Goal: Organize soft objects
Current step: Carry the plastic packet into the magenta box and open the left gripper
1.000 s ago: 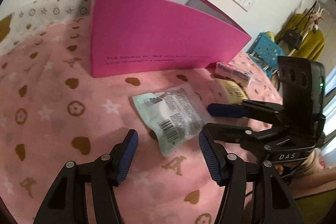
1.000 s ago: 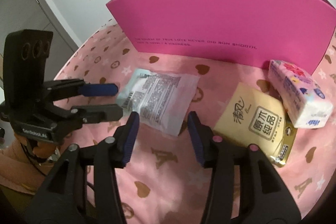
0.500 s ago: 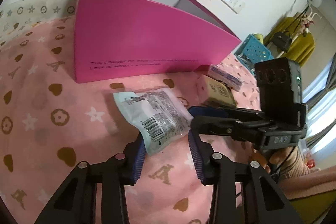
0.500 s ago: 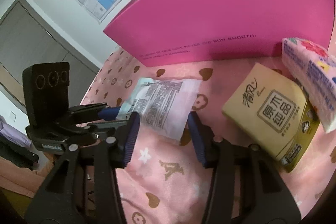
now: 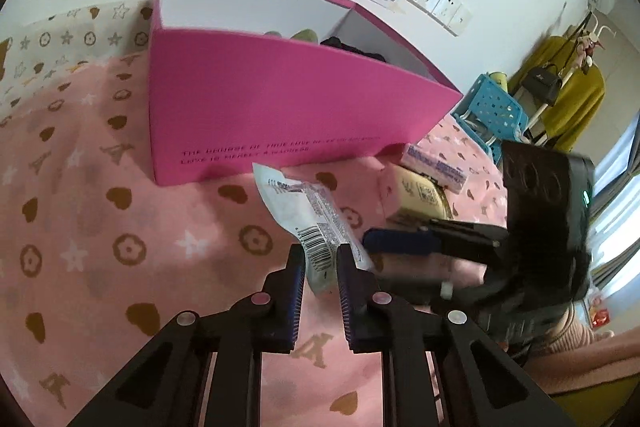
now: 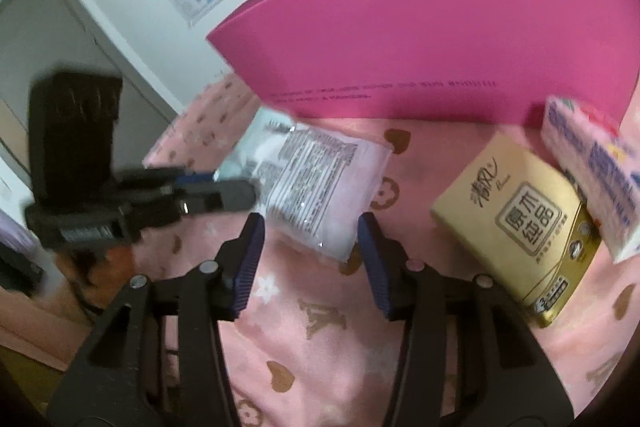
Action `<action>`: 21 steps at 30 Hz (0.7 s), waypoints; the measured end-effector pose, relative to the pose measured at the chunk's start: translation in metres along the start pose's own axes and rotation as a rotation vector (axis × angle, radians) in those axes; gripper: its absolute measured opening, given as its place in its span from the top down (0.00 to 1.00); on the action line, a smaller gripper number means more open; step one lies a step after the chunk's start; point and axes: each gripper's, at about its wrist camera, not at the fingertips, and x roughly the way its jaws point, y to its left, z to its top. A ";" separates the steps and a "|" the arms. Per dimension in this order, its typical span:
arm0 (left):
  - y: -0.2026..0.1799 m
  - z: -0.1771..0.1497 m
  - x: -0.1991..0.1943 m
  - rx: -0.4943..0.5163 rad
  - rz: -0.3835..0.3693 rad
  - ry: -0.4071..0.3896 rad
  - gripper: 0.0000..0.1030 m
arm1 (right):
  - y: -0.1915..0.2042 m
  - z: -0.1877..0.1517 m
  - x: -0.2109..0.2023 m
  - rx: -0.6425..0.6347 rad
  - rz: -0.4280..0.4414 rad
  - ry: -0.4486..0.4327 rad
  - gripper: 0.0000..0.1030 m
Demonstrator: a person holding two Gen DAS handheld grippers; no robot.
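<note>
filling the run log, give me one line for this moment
left tongs: shut on wipes packet | right tongs: opening, nothing gripped | pink box: behind packet

I see two fisheye views, each mounted behind own claw, aimed forward and downward, close over pink blanket (image 5: 100, 227). Left view faces right along pink box (image 5: 280, 115); right claw (image 5: 404, 255) enters its right side. Right view faces left; left claw (image 6: 240, 193) enters its left side. Shared: box front, white packet (image 6: 316, 179), tissue packs.
</note>
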 end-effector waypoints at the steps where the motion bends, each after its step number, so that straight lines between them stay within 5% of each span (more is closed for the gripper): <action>1: 0.000 0.001 0.000 -0.002 -0.003 0.000 0.85 | 0.006 -0.001 0.001 -0.031 -0.017 0.003 0.42; 5: 0.001 0.006 0.001 -0.001 -0.009 0.007 0.85 | 0.030 -0.003 0.010 -0.162 -0.154 0.012 0.40; 10: 0.004 0.008 0.001 -0.017 -0.019 0.012 0.85 | 0.034 0.001 0.016 -0.176 -0.266 0.017 0.41; 16: 0.001 0.012 0.002 -0.031 -0.042 0.010 0.85 | 0.039 0.010 0.018 -0.222 -0.348 -0.004 0.52; 18: 0.002 0.013 0.001 -0.029 -0.049 0.005 0.85 | 0.044 0.011 0.018 -0.261 -0.343 -0.011 0.68; 21: 0.000 0.016 0.002 -0.027 -0.057 0.000 0.85 | 0.052 0.010 0.022 -0.326 -0.371 -0.009 0.76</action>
